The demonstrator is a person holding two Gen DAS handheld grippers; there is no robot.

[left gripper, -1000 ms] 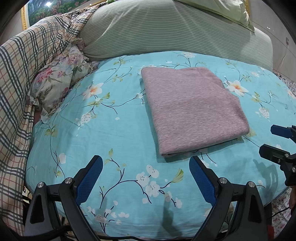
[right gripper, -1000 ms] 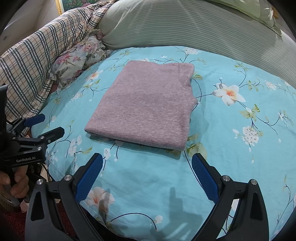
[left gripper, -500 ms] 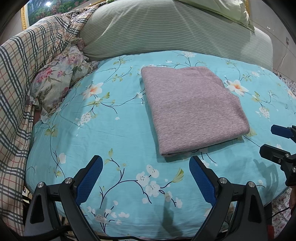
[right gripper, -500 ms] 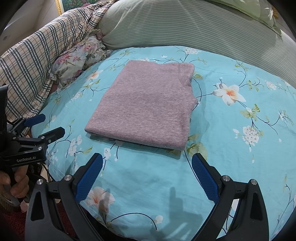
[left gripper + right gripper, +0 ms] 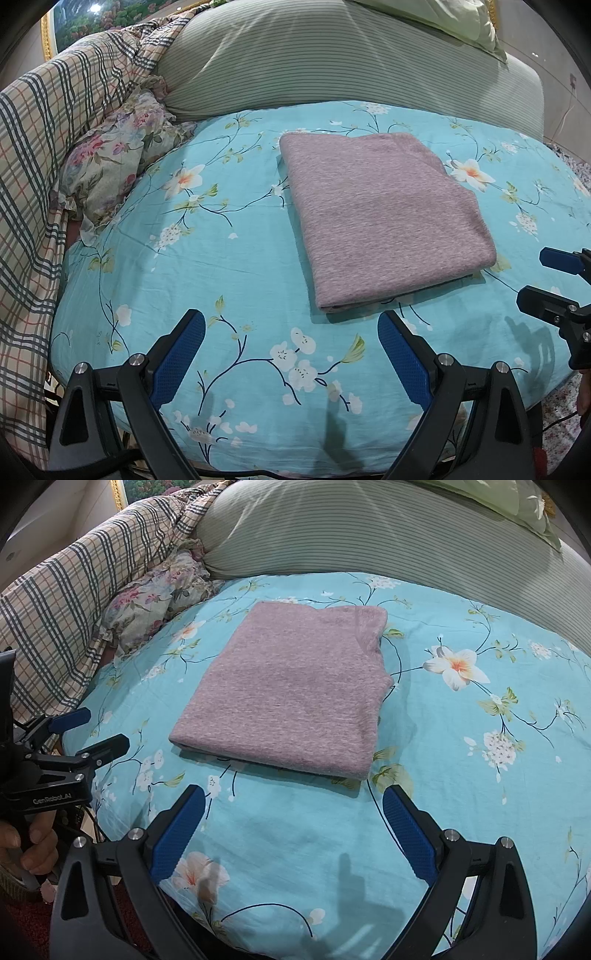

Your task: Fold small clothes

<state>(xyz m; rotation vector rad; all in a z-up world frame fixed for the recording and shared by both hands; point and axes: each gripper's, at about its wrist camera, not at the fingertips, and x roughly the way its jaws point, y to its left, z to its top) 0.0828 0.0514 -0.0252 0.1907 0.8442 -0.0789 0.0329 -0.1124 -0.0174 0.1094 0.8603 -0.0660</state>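
A mauve knit garment (image 5: 380, 218) lies folded into a neat rectangle on the turquoise floral bedsheet (image 5: 207, 266); it also shows in the right wrist view (image 5: 291, 694). My left gripper (image 5: 291, 332) is open and empty, hovering over the sheet just short of the garment's near edge. My right gripper (image 5: 293, 812) is open and empty, also just short of the near edge. The right gripper shows at the right edge of the left wrist view (image 5: 554, 280), and the left gripper at the left edge of the right wrist view (image 5: 88, 731).
A striped green bolster (image 5: 332, 62) lies behind the garment. A plaid blanket (image 5: 44, 147) and a floral pillow (image 5: 110, 162) are heaped at the left. The bed's front edge (image 5: 295, 465) runs below the grippers.
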